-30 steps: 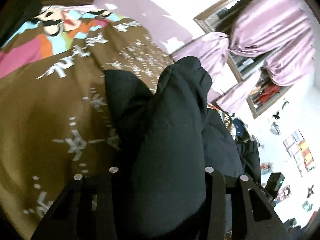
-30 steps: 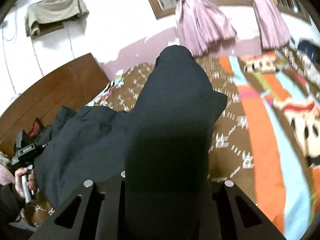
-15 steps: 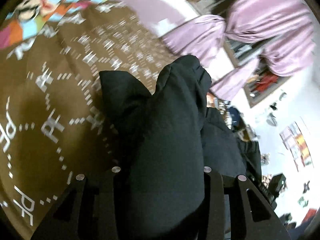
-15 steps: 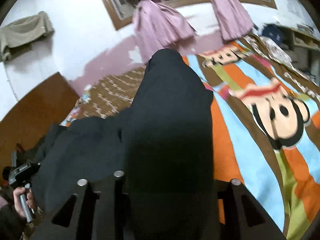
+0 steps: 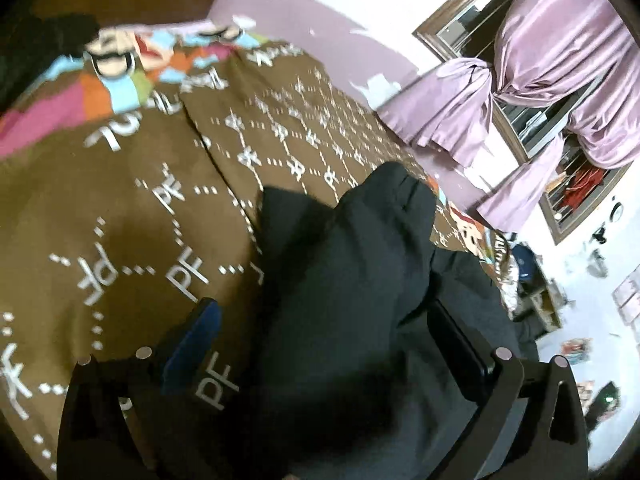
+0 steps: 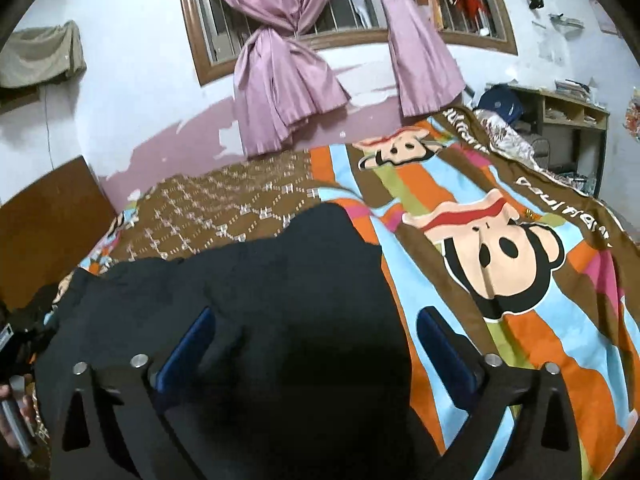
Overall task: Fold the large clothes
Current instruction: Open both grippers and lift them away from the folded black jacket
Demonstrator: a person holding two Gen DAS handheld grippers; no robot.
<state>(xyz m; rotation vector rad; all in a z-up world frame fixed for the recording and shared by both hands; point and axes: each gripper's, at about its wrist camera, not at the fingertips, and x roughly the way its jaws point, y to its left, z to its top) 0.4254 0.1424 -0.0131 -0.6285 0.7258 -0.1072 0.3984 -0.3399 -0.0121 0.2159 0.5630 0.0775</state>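
A large black garment [image 5: 352,280] lies bunched on the bed, and in the left wrist view its folds rise between my fingers. My left gripper [image 5: 324,340] is open, its blue pads [image 5: 192,344] spread wide on either side of the cloth. In the right wrist view the same black garment [image 6: 288,280] spreads leftward across the bedspread. My right gripper [image 6: 316,348] is open too, with the cloth lying loose between its pads [image 6: 444,348].
The bed has a brown patterned cover [image 5: 120,208] and a striped cartoon-monkey blanket [image 6: 500,272]. Pink curtains [image 6: 280,80] hang at a barred window behind. A wooden headboard [image 6: 44,224] stands at left, shelves [image 6: 568,116] at right. A hand [image 6: 12,412] holds a handle at lower left.
Both grippers were shut on the black garment and have opened wide. The cloth has sunk from its raised peak and now lies lower on the bed.
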